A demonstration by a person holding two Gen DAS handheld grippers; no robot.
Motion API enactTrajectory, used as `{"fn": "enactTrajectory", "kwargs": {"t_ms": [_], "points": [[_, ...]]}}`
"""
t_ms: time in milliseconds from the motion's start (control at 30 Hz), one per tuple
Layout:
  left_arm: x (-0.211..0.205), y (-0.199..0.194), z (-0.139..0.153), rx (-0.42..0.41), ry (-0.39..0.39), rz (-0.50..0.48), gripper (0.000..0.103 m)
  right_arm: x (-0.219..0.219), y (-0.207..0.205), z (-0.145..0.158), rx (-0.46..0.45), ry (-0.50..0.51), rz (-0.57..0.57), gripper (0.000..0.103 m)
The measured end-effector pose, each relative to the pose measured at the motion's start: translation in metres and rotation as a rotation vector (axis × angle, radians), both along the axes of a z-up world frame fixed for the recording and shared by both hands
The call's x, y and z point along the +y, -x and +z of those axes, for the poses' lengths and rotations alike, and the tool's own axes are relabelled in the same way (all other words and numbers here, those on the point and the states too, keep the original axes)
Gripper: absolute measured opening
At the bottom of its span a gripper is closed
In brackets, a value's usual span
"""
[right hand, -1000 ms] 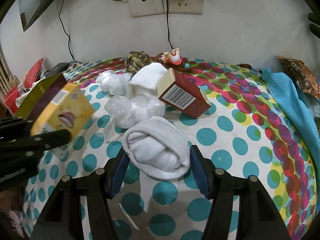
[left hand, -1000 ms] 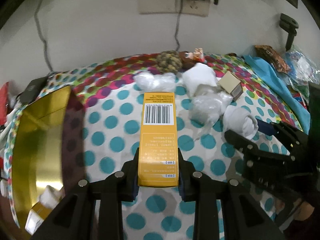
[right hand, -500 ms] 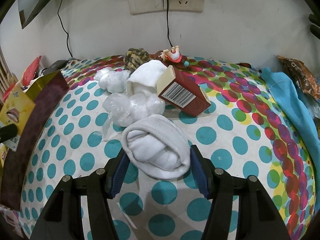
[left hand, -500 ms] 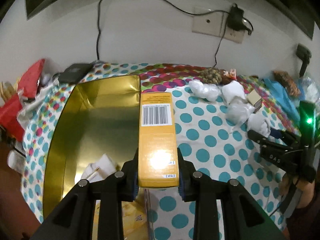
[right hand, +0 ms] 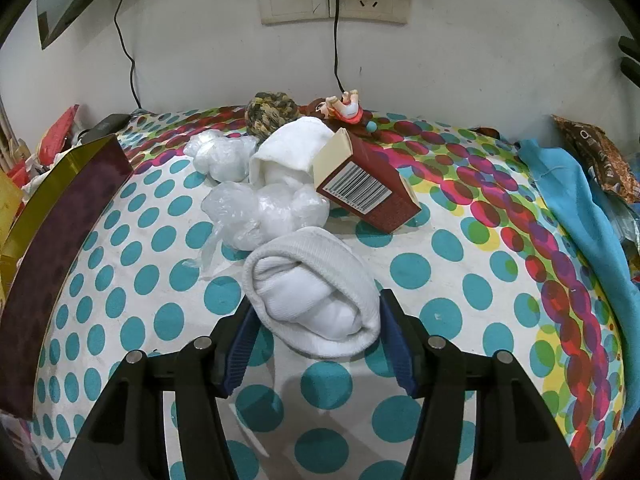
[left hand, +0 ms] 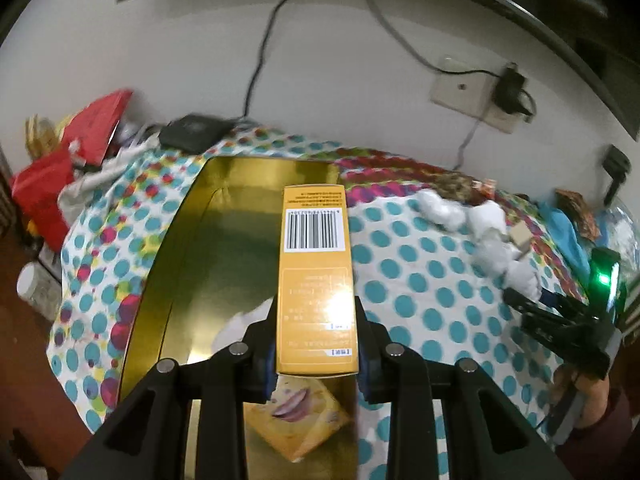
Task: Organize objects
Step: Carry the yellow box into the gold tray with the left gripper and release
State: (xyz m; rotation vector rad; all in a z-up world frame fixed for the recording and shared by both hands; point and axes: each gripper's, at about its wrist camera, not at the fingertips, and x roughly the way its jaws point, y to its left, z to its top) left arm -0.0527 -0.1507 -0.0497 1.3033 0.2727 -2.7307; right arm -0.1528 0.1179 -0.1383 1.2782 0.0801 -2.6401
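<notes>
My left gripper [left hand: 316, 314] is shut on a tall orange carton with a barcode [left hand: 316, 272], held above the right side of an open gold-lined box [left hand: 180, 280]. A yellow packet [left hand: 296, 420] and a white item [left hand: 240, 324] lie inside that box. My right gripper [right hand: 316, 308] sits low on the dotted tablecloth with a rolled white sock [right hand: 316, 292] between its blue pads [right hand: 244, 336], which touch both sides of it. In the left wrist view that gripper [left hand: 536, 298] shows at the far right beside the sock [left hand: 520, 276].
Behind the sock lie two clear plastic bundles [right hand: 264, 212], another white sock [right hand: 292, 148], a dark red carton [right hand: 368, 188], a yarn ball [right hand: 272, 112] and a small figurine [right hand: 344, 108]. The gold box's dark outer wall [right hand: 60, 220] stands at the left, blue cloth [right hand: 580, 208] at the right.
My left gripper has carried the orange carton leftward from above the tablecloth to above the gold box. The right gripper stays around the sock, its pads slightly closer together.
</notes>
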Motion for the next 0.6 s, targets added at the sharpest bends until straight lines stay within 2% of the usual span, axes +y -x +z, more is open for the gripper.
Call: {"fn": "enactTrajectory", "kwargs": {"t_ms": [300, 600], "points": [[-0.022, 0.001, -0.008, -0.002, 0.025, 0.042, 0.030, -0.001, 0.000, -0.001, 0.000, -0.007, -0.001, 0.055], [-0.032, 0.015, -0.030, -0.049, 0.019, 0.046, 0.030, -0.002, 0.000, -0.002, 0.000, -0.026, -0.004, 0.055]]}}
